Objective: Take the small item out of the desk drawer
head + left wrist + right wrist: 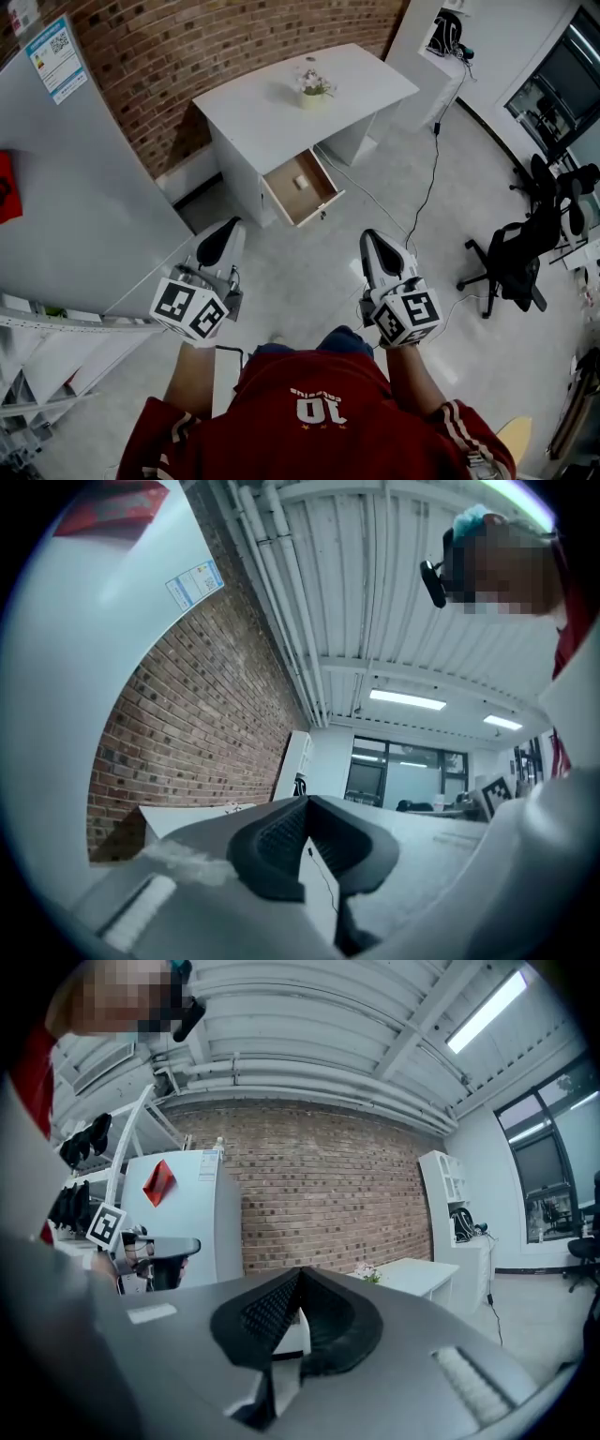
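A white desk (272,112) stands against the brick wall, its drawer (302,187) pulled open toward me. Inside the drawer lies a small pale item (301,183). My left gripper (221,242) hangs over the floor to the left of the drawer and well short of it, jaws shut and empty. My right gripper (376,249) hangs to the right, also short of the drawer, shut with nothing in it. In the left gripper view the shut jaw tips (307,801) point past the desk top (187,817). The right gripper view shows its shut tips (300,1271) with the desk (417,1274) beyond.
A small flower pot (313,89) sits on the desk top. A grey cabinet (75,187) stands at the left, a white cabinet (450,56) at the back right. A cable (427,187) trails over the floor, and black office chairs (516,258) stand at the right.
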`<state>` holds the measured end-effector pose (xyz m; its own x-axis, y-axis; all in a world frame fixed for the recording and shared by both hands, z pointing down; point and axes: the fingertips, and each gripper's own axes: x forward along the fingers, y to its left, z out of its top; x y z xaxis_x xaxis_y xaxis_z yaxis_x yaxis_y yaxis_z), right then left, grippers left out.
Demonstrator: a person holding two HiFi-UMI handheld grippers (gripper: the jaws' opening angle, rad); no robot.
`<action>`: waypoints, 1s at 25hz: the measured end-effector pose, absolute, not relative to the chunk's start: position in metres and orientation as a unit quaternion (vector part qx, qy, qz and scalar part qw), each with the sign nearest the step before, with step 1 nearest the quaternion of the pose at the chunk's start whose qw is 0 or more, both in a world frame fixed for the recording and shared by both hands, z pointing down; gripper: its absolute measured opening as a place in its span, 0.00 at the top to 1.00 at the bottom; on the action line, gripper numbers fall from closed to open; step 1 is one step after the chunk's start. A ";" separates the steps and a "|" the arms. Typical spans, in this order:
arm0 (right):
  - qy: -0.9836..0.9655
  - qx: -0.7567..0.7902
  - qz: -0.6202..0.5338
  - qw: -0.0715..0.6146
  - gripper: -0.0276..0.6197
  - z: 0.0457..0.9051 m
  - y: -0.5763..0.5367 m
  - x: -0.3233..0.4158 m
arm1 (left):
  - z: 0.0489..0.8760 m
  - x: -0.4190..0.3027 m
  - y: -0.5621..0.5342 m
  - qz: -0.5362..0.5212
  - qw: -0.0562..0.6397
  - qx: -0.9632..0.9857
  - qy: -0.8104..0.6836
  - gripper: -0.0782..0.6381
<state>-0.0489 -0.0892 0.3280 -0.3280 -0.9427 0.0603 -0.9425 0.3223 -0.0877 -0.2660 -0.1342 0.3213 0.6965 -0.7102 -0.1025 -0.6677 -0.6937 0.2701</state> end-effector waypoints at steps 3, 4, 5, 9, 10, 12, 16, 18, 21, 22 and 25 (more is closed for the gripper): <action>0.811 -0.583 -0.053 0.004 0.95 0.328 -0.091 -0.053 | 0.323 -0.269 -0.137 -0.092 0.101 0.917 -0.375 0.89; 0.810 -0.585 -0.054 0.004 0.95 0.328 -0.093 -0.053 | 0.323 -0.270 -0.140 -0.091 0.101 0.917 -0.374 0.89; 0.809 -0.586 -0.054 0.003 0.95 0.328 -0.096 -0.052 | 0.322 -0.269 -0.142 -0.090 0.101 0.918 -0.374 0.89; 0.805 -0.591 -0.057 0.004 0.95 0.332 -0.104 -0.047 | 0.327 -0.263 -0.150 -0.084 0.100 0.921 -0.367 0.89; 0.804 -0.592 -0.058 0.005 0.95 0.333 -0.105 -0.045 | 0.329 -0.261 -0.152 -0.081 0.100 0.922 -0.366 0.89; 0.802 -0.594 -0.059 0.007 0.95 0.334 -0.109 -0.036 | 0.331 -0.252 -0.156 -0.077 0.101 0.922 -0.364 0.89; 0.798 -0.599 -0.061 0.014 0.95 0.333 -0.121 -0.014 | 0.330 -0.234 -0.168 -0.072 0.102 0.925 -0.358 0.89; 0.795 -0.604 -0.058 0.013 0.95 0.329 -0.125 -0.005 | 0.327 -0.227 -0.169 -0.071 0.103 0.927 -0.355 0.89; 0.784 -0.619 -0.048 0.009 0.95 0.323 -0.121 0.008 | 0.326 -0.220 -0.168 -0.069 0.104 0.931 -0.343 0.89; 0.778 -0.627 -0.045 0.008 0.95 0.321 -0.118 0.012 | 0.328 -0.219 -0.168 -0.067 0.103 0.934 -0.337 0.89; 0.758 -0.651 -0.049 0.005 0.95 0.323 -0.098 0.024 | 0.341 -0.214 -0.166 -0.056 0.108 0.940 -0.320 0.89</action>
<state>0.0242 -0.0983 0.3234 -0.1535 -0.9866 0.0558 -0.9856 0.1489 -0.0800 -0.2141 -0.1657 0.3411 0.7887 -0.6137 -0.0372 -0.5893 -0.7719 0.2385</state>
